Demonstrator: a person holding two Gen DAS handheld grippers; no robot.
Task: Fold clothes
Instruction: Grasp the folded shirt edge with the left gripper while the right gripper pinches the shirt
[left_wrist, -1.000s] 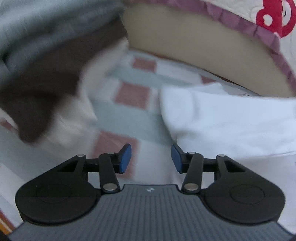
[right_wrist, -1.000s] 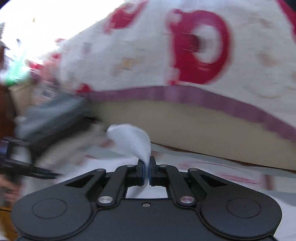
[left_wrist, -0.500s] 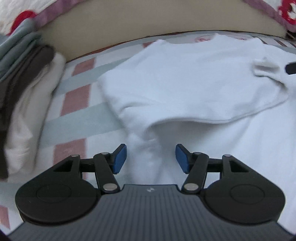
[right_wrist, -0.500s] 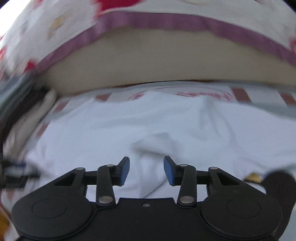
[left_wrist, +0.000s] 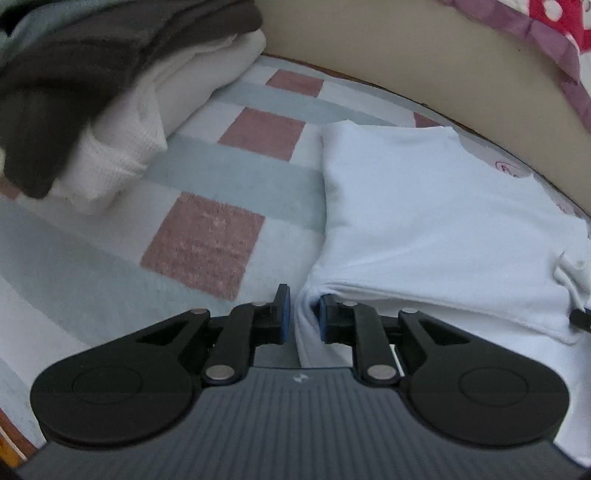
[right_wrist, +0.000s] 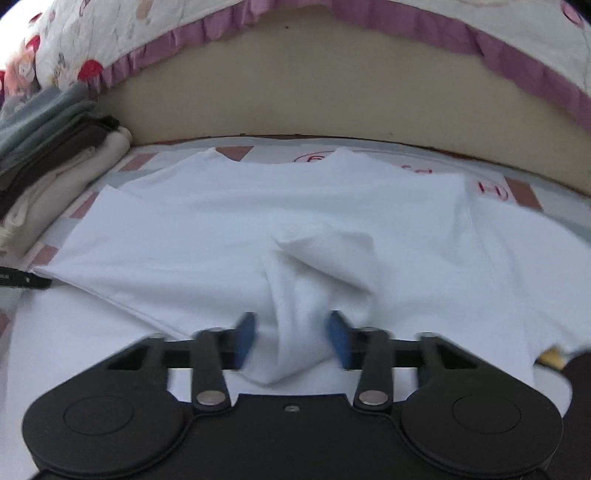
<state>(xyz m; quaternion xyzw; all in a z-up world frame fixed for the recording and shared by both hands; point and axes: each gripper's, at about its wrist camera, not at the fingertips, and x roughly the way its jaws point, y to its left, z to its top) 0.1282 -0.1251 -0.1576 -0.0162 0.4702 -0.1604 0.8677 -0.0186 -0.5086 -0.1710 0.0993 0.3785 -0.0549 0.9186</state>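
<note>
White shirt (right_wrist: 332, 206) lies flat on a checked blanket (left_wrist: 207, 229), neck toward the far beige mattress edge (right_wrist: 314, 99); its near part is doubled over. Left gripper (left_wrist: 302, 317) sits at the shirt's left fold edge; its jaws have just been closing and now stand narrow, with a ridge of white cloth between the blue pads (left_wrist: 283, 314), apparently pinched. Right gripper (right_wrist: 293, 338) is over the shirt's middle; its jaws have just been closing around a raised bunch of cloth, but the picture is blurred and gaps show beside the cloth, so a grip cannot be confirmed. Stack of folded clothes (left_wrist: 110, 92) rests on the blanket, far left, well apart from the shirt.
</note>
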